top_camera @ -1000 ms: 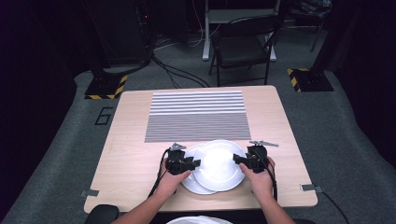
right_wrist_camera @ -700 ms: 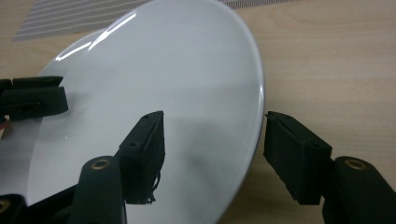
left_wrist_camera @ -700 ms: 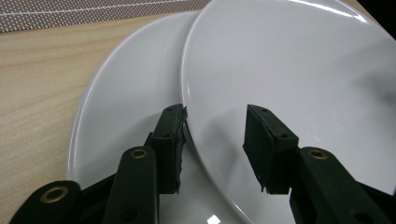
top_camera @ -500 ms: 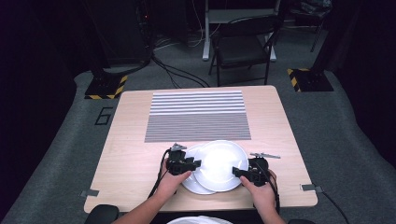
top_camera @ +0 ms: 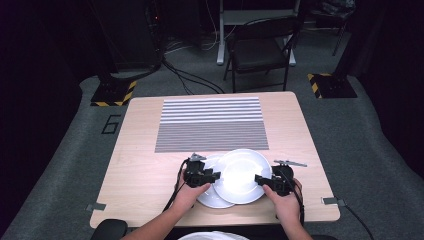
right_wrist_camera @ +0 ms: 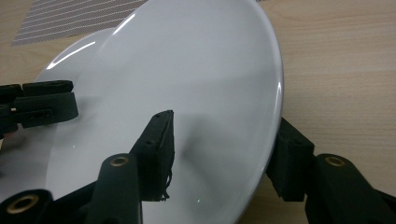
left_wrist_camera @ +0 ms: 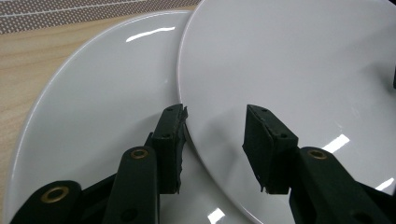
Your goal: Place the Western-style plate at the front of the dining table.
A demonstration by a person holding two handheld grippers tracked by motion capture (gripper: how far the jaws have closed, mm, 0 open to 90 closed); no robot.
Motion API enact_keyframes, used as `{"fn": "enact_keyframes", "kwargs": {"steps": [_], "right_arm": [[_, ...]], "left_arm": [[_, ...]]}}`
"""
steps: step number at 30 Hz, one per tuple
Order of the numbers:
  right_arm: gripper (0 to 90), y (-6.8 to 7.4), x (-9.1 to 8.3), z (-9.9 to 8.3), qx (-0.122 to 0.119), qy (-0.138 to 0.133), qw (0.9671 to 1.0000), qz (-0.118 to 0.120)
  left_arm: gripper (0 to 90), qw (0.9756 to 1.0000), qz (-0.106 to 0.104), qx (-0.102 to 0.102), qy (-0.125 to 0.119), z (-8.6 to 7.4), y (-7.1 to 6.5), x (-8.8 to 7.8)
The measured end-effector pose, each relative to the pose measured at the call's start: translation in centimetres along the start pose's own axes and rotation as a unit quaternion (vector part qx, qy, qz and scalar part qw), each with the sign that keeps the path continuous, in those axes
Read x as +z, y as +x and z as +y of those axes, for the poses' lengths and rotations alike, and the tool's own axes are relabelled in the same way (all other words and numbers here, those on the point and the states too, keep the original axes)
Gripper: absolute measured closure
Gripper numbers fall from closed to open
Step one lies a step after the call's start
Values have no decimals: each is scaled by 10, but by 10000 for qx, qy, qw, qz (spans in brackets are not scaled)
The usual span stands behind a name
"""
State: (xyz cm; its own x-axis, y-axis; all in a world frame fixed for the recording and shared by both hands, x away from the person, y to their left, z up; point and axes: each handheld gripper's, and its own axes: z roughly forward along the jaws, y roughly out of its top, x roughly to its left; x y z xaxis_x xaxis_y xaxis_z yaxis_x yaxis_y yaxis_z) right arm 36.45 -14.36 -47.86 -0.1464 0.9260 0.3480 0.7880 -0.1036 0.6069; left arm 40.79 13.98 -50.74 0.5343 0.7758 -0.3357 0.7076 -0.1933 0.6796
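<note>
A: Near edge of the wooden surface (top_camera: 140, 175), what's sitting there?

B: Two white plates, overlapped. Top plate (top_camera: 242, 172) tilted, lying on the lower plate (top_camera: 212, 200). Both close to the person's side, just below the striped mat (top_camera: 212, 125).

A: Claws?

B: Left claw (top_camera: 214, 176) at the top plate's left rim. In the left gripper view its jaws straddle that rim, one under, one over, gap visible on the upper side, so can't tell if it really pinches. Right claw (top_camera: 260, 180) at the right rim; jaws have just been closing, with the rim between them, one above and one below, looks clamped on it.

A: Anything else on the surface?

B: Small metal piece (top_camera: 290, 163) right of the plates. Tape tabs at the front corners. Another white rim at the bottom edge of the high view, partly cut off.

A: Room?

B: Dark. Grey carpet, folding chair (top_camera: 260, 50) behind the surface, two stand bases with yellow-black tape (top_camera: 112, 92), cables on the floor, a "6" marked on the carpet at left.
</note>
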Motion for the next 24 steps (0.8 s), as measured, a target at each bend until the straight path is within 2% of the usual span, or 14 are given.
{"fn": "enact_keyframes", "kwargs": {"steps": [7, 12, 18, 24], "right_arm": [[530, -7, -3, -2, 50, -60, 9999, -95], [552, -8, -4, -2, 1, -80, 9999, -153], [536, -14, -2, -6, 237, -27, 9997, -92], [526, -18, 1, -9, 358, -31, 9994, -5]], "left_arm": [[576, 10000, 18, 24, 32, 3, -5, 4], [577, 10000, 9, 19, 22, 3, -6, 5], [578, 10000, -29, 27, 23, 3, -6, 6], [564, 10000, 27, 22, -25, 3, -9, 2]]}}
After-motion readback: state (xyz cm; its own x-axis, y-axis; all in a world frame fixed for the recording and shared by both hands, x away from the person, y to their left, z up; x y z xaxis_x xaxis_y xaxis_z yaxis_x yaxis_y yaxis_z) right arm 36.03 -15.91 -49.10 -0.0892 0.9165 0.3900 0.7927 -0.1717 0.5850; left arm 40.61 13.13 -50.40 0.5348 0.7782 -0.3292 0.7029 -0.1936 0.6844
